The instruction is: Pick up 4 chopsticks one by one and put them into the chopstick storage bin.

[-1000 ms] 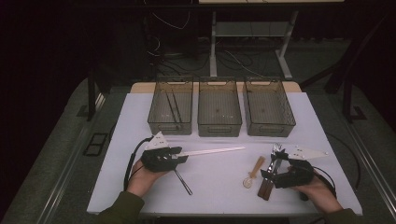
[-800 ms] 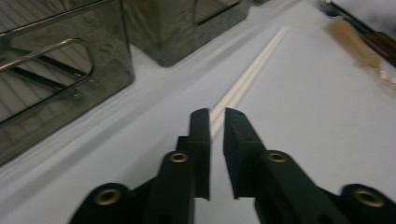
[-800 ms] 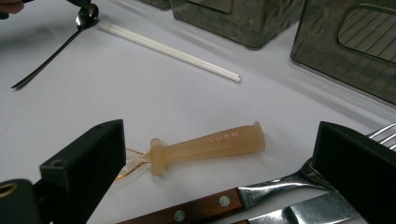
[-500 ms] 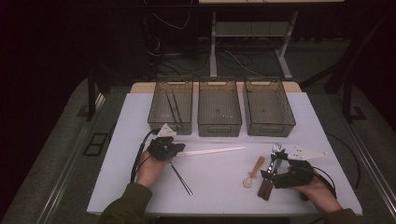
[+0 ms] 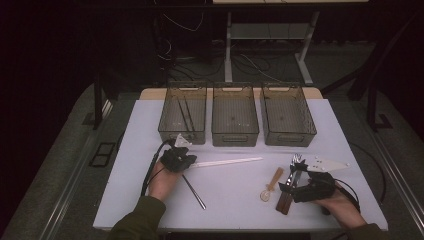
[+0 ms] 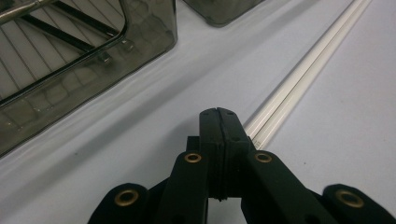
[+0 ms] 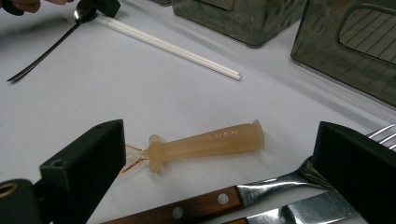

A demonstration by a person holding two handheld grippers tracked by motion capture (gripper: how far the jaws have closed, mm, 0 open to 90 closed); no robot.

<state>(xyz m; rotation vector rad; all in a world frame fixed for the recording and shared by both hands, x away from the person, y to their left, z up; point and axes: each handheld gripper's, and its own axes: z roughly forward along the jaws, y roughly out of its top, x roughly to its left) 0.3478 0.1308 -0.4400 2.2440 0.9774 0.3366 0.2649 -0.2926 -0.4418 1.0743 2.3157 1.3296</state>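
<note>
My left gripper [image 6: 218, 122] has its jaws pressed together at the near end of the white chopsticks [image 6: 299, 84], seemingly pinching that end, though the pads hide the contact; the pair lies flat on the table [image 5: 230, 200], its long axis running away rightward from the jaws, in front of the middle bin [image 5: 235, 116]; I judge a lift is next, and the far end will swing; my right gripper [image 7: 219, 172] rests well apart, jaws spread over a small tan spoon [image 7: 205, 142], so the left is plainly nearer.
</note>
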